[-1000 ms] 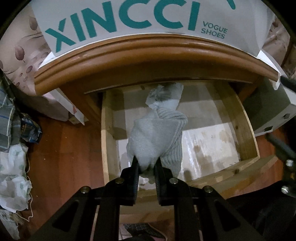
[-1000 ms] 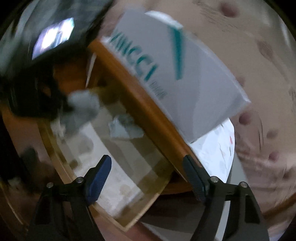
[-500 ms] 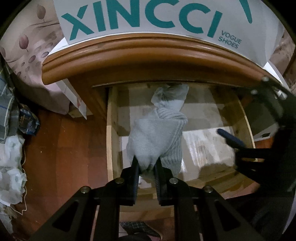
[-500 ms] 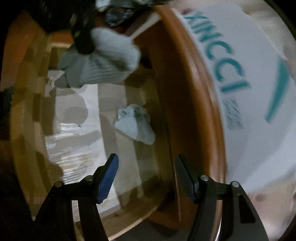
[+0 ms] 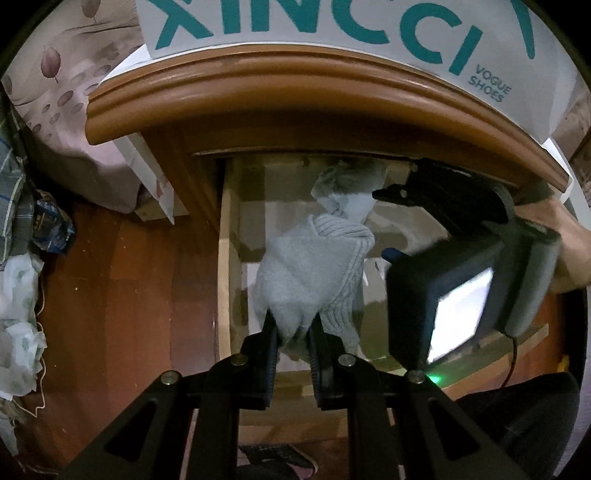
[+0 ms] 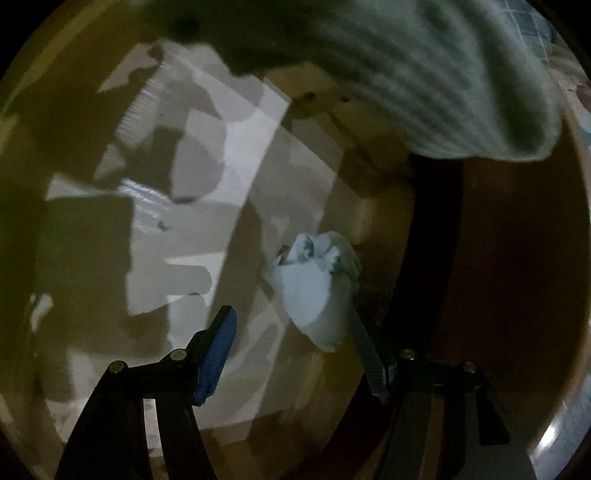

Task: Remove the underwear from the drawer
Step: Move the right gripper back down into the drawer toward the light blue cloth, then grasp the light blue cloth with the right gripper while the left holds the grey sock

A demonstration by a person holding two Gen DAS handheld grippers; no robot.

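**Drawer check: two garments, one lifted, one on the drawer floor**

Two pieces of underwear are counted. The first, a grey ribbed garment [image 5: 314,273], is pinched at its lower edge by the left gripper [image 5: 293,350], whose jaws are closed tight on the cloth; it hangs over the open drawer [image 5: 225,258], clear of the floor. The second, a small pale bundle [image 6: 317,291], lies on the drawer floor near the back, close to the wall under the cabinet's moulded top [image 5: 295,99].

The right gripper [image 6: 291,350] is inside the drawer with its jaws about half spread. The bundle sits between the two fingers; the right-hand finger is at the bundle's edge, the blue-padded one [image 6: 218,350] stands apart from it. Contact cannot be confirmed. The grey garment hangs above this gripper.

One white shoe box [image 5: 332,29] with teal lettering rests on the cabinet top. One hand [image 5: 569,251] shows behind the right gripper.
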